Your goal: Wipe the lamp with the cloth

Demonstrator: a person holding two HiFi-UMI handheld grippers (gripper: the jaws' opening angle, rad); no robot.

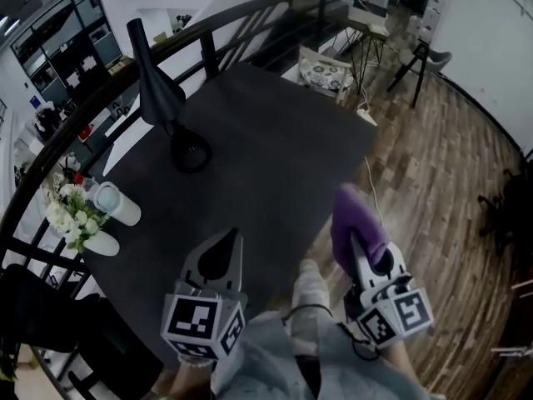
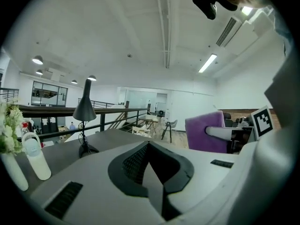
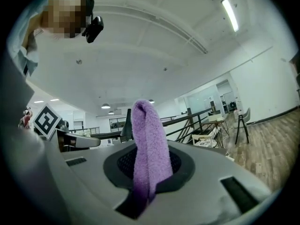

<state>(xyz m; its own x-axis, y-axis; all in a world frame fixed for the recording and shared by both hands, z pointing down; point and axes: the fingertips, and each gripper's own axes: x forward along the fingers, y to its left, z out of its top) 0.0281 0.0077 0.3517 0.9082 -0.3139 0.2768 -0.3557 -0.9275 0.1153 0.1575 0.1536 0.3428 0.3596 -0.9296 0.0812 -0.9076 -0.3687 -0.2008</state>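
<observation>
My right gripper [image 1: 363, 252] is clamped on the cloth [image 1: 356, 227], a purple, fluffy piece of towelling folded over so that a rounded loop stands up out of the jaws. In the right gripper view the cloth [image 3: 147, 144] fills the gap between the jaws and rises past their tips. It is well apart from the lamp [image 1: 162, 98], on the lamp's near right, by the edge of the dark table [image 1: 275, 157]. The lamp is black all over. It has a tall, narrow cone shade that flares at the bottom and leans a little, a thin stem and a round flat base set on the table. In the left gripper view the lamp [image 2: 85, 109] stands upright at the far side of the table. My left gripper [image 1: 229, 238] has its jaws together with nothing between them, and it sits nearer to me than the lamp, apart from it. A white bottle [image 1: 117, 202] and white flowers [image 1: 71, 211] sit near the lamp, on its near left.
</observation>
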